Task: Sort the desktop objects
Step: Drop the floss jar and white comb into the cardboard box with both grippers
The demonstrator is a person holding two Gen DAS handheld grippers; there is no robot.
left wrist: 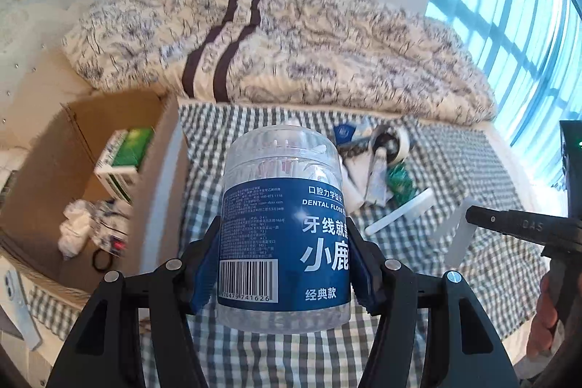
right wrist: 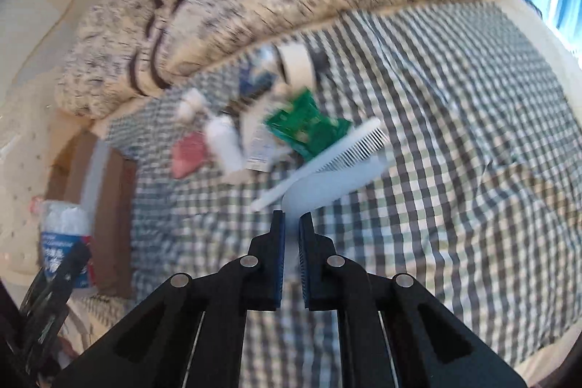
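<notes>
The left gripper (left wrist: 282, 264) clamps the dental floss jar (left wrist: 285, 224) upright beside the cardboard box (left wrist: 43, 170) (presumably its destination), while the right gripper (right wrist: 290, 224) pinches a white flat piece (right wrist: 327, 184).

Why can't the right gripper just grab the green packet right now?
Probably it can't yet. The right gripper is already shut on a white shoehorn-like piece, so its jaws are full. The green packet lies farther off on the checked cloth, partly under the white comb.
</notes>
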